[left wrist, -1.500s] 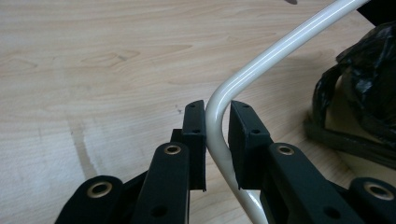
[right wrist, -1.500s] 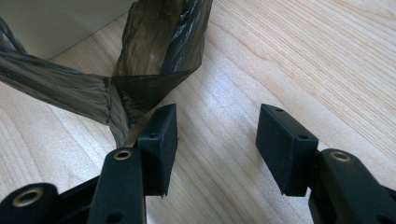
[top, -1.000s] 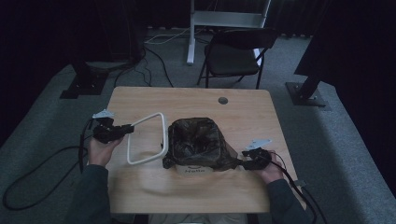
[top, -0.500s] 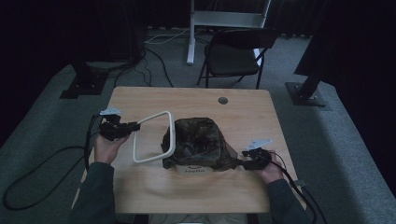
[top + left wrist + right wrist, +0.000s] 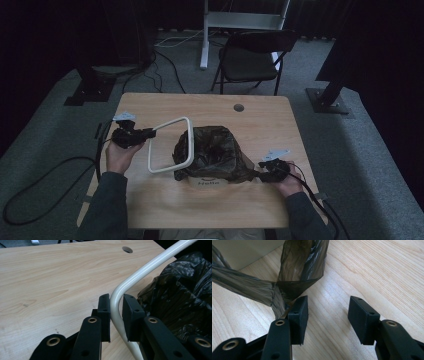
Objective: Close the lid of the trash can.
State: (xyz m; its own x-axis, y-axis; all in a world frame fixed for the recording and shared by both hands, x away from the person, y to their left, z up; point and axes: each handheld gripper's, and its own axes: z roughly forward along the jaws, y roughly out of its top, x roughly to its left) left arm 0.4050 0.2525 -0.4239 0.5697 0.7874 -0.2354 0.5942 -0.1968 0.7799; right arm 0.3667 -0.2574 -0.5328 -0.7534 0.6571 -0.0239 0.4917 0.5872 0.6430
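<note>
Now left gripper jaws clamp the frame; right gripper jaws gape.

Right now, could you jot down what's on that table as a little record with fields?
Surface: wooden table with a round hole
Centre: small bin lined with a dark plastic bag
Left hand-held gripper: closed on the white rectangular frame, lifted and tilted beside the bin
Right hand-held gripper: open; bag's edge lies against one jaw, not pinched
Behind the table: folding chair
</note>
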